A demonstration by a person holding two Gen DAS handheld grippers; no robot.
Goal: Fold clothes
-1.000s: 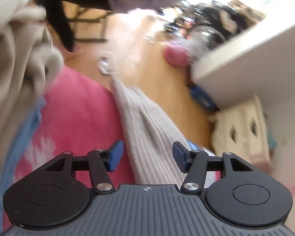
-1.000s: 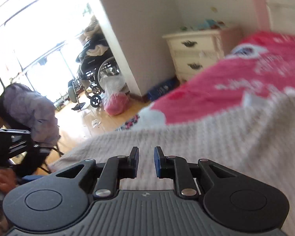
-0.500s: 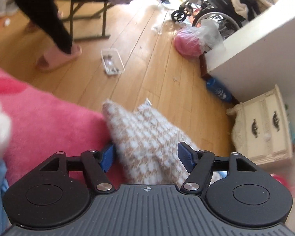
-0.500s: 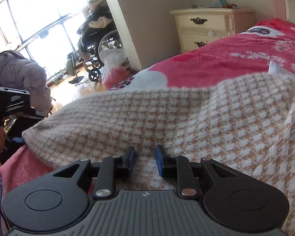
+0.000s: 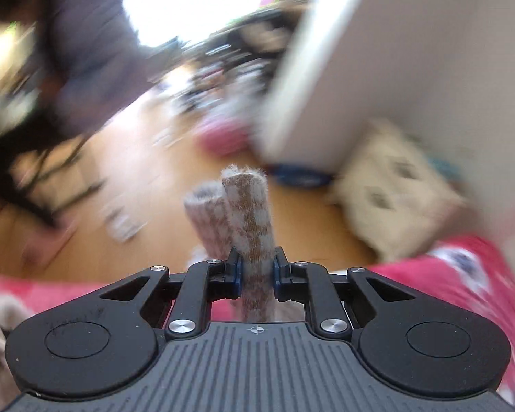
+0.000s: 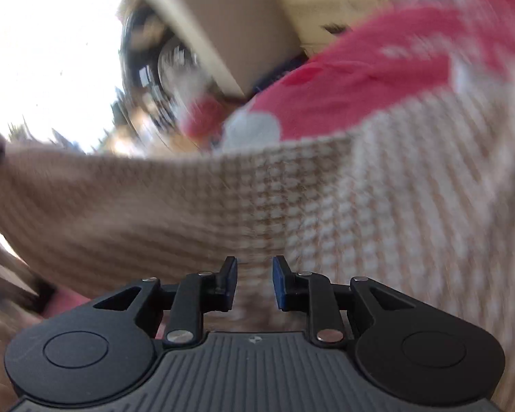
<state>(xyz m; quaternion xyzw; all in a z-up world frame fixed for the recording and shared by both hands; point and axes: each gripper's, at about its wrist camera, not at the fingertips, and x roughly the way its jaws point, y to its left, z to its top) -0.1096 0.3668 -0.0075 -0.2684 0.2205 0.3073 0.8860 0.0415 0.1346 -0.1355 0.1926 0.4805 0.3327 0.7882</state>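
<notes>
Pinching a bunched end of the checked knit garment (image 5: 249,219), the left gripper (image 5: 256,276) has its jaws narrowed hard on the fabric; two fuzzy rolled layers stick out forward past the fingertips. Grip looks solid, cloth sits well back between the pads.

Right gripper (image 6: 254,281): jaws narrow, small gap between them, fabric right behind. Can't tell if any cloth is actually caught between them, so not calling it a grip.

Garment location: the rest of it is spread over the pink bedspread (image 6: 360,72), filling most of the right wrist view, with one edge running across the frame as a taut line. Left wrist view shows wood floor (image 5: 147,250) and a cream nightstand (image 5: 391,192) beyond the bed edge. Both views are heavily motion-blurred, so detail is limited.

My read: this is the carry stage of a fold, left end lifted to bring over the body.

To do it well:
- keep left pinch fully closed; knit is thick and springy, likely to creep out if relaxed
- right side should pin or hold the opposite edge so the body doesn't drag across the bedspread
- move the lifted end low and flat, line edge to edge before releasing
- slow down; fast swing lets the loose layers flop and skew the fold
- release only once fabric rests on the body
</notes>
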